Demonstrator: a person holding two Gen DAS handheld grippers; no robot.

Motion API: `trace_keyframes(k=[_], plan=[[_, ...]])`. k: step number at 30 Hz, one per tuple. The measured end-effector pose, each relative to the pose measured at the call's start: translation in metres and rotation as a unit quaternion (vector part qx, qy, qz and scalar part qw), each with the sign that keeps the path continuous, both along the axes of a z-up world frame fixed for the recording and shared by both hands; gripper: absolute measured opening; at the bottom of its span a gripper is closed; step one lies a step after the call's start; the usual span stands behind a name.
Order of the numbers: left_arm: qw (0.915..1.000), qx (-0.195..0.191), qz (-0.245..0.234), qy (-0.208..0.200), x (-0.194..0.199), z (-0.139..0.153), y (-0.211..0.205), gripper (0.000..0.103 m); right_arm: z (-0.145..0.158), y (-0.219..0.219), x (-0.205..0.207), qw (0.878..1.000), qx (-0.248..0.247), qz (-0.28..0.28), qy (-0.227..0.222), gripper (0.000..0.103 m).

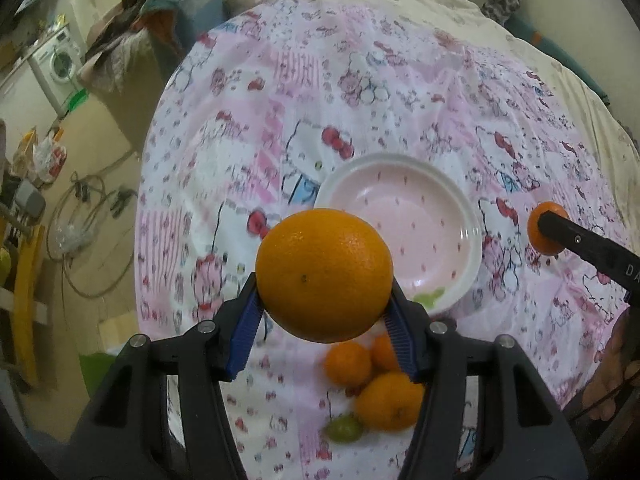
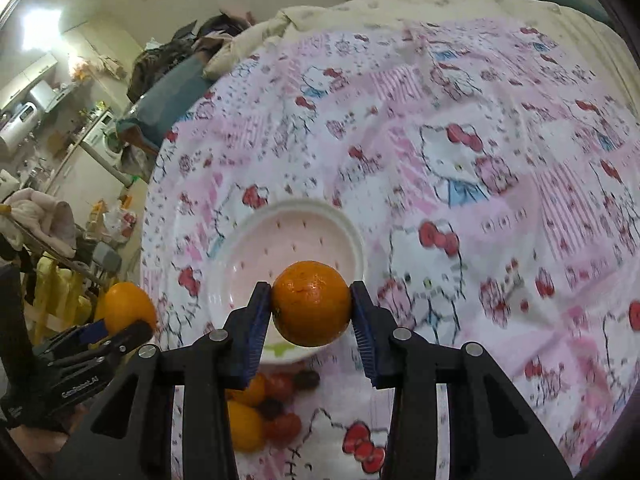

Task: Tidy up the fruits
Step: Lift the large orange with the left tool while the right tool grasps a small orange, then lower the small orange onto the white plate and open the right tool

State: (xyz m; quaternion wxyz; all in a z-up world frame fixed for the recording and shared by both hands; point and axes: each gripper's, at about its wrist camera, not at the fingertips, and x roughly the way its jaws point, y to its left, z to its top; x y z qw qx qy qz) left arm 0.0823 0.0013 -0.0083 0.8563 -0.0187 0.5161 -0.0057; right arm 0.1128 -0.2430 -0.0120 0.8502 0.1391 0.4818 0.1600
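My left gripper (image 1: pixel 325 310) is shut on a large orange (image 1: pixel 324 274), held in the air over the near edge of a pink dish with a white rim (image 1: pixel 476 236). My right gripper (image 2: pixel 311 326) is shut on a smaller, darker orange (image 2: pixel 311 303), also lifted above that dish (image 2: pixel 352 232). From the right wrist view, the left gripper (image 2: pixel 120 334) and its large orange (image 2: pixel 126 306) show at the left. In the left wrist view, the right gripper's finger (image 1: pixel 588 240) and its small orange (image 1: pixel 538 236) appear at the right. A green grape (image 1: pixel 430 296) lies in the dish.
Under my left gripper lie several small oranges (image 1: pixel 390 400) and a green grape (image 1: pixel 344 429) on the pink cartoon-print cloth (image 1: pixel 280 120). The right wrist view shows oranges (image 2: pixel 244 426), red tomatoes (image 2: pixel 286 426) and dark grapes (image 2: pixel 272 407) there. Cluttered floor lies off the left edge.
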Motion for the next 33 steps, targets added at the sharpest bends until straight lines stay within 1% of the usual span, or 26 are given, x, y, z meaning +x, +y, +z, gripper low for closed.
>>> trace_keyframes(k=[3, 8, 16, 20, 23, 25, 26, 28, 31, 33], plan=[[0.9998, 0.014, -0.012, -0.009, 0.015, 0.000, -0.005, 0.054, -0.002, 0.001, 0.015, 1.000, 0.006, 0.006, 0.002, 0.042], [0.9996, 0.019, -0.021, -0.009, 0.038, -0.007, -0.007, 0.054, -0.014, 0.008, 0.039, 1.000, 0.011, 0.018, 0.015, 0.042], [0.9999, -0.005, -0.007, 0.009, 0.059, -0.021, -0.001, 0.054, -0.040, 0.028, 0.079, 0.998, 0.011, 0.036, 0.041, 0.042], [0.9995, -0.025, 0.012, 0.017, 0.064, -0.022, 0.009, 0.054, -0.058, 0.042, 0.098, 0.997, 0.006, 0.053, 0.057, 0.042], [0.9994, -0.025, 0.018, 0.016, 0.065, -0.022, 0.016, 0.054, -0.075, 0.055, 0.111, 0.995, -0.004, 0.066, 0.070, 0.042], [0.9994, -0.025, 0.020, 0.016, 0.066, -0.022, 0.021, 0.054, -0.083, 0.062, 0.115, 0.994, -0.003, 0.076, 0.077, 0.042], [0.9993, -0.024, 0.023, 0.015, 0.066, -0.022, 0.023, 0.054, -0.089, 0.067, 0.117, 0.994, -0.014, 0.080, 0.079, 0.042], [0.9992, -0.023, 0.030, 0.016, 0.067, -0.023, 0.028, 0.054, -0.098, 0.069, 0.120, 0.993, -0.019, 0.079, 0.089, 0.042], [0.9985, -0.031, 0.038, 0.026, 0.069, -0.027, 0.033, 0.054, -0.115, 0.067, 0.126, 0.991, -0.017, 0.073, 0.115, 0.044], [0.9980, -0.037, 0.039, 0.032, 0.069, -0.029, 0.034, 0.054, -0.118, 0.064, 0.128, 0.990, -0.006, 0.072, 0.117, 0.043]])
